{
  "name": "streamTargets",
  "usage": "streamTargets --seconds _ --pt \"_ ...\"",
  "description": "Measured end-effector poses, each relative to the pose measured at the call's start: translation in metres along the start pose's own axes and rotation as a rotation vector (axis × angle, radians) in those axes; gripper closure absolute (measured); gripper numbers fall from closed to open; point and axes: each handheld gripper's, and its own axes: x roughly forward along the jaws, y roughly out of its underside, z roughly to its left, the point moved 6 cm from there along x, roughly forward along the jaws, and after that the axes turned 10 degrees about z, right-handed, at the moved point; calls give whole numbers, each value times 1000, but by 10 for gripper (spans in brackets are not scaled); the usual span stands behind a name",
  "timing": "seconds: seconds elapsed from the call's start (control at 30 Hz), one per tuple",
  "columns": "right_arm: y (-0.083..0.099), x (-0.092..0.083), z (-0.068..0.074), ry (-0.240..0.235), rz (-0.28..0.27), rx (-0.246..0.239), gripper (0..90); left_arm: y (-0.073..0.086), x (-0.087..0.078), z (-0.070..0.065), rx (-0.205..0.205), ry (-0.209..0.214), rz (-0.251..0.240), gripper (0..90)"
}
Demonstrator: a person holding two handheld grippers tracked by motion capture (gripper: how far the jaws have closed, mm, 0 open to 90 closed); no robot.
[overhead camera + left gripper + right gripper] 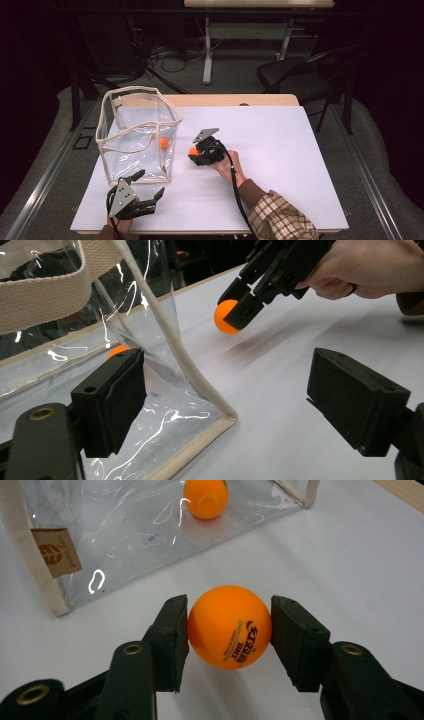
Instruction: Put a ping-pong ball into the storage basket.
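An orange ping-pong ball [230, 626] sits squeezed between the two black jaws of my right gripper [230, 631], just above the white sheet. In the high view that gripper [197, 152] and its ball [193, 150] are right of a clear plastic bag [131, 89] with cream trim. A second orange ball [164, 142] lies inside the bag, by its right wall. My left gripper [150, 182] rests at the bag's near right corner. Its jaws stand wide apart, with the bag's lower corner [220, 416] between them and untouched on the right side.
A white sheet [280, 150] covers the wooden table [235, 99]. Behind the table stand a black chair [295, 75] at the right and another table's white legs [207, 50], with cables on the floor. A small label [54, 551] is sewn on the bag's trim.
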Motion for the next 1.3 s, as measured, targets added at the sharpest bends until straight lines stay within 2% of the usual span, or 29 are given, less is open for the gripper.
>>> streamTargets --seconds 0.37,1.3 --pt "-5 -11 -4 -1 -26 13 506 0 0 0 0 0 0 158" --pt "-22 -42 -21 35 -88 21 506 0 0 0 2 3 3 158"
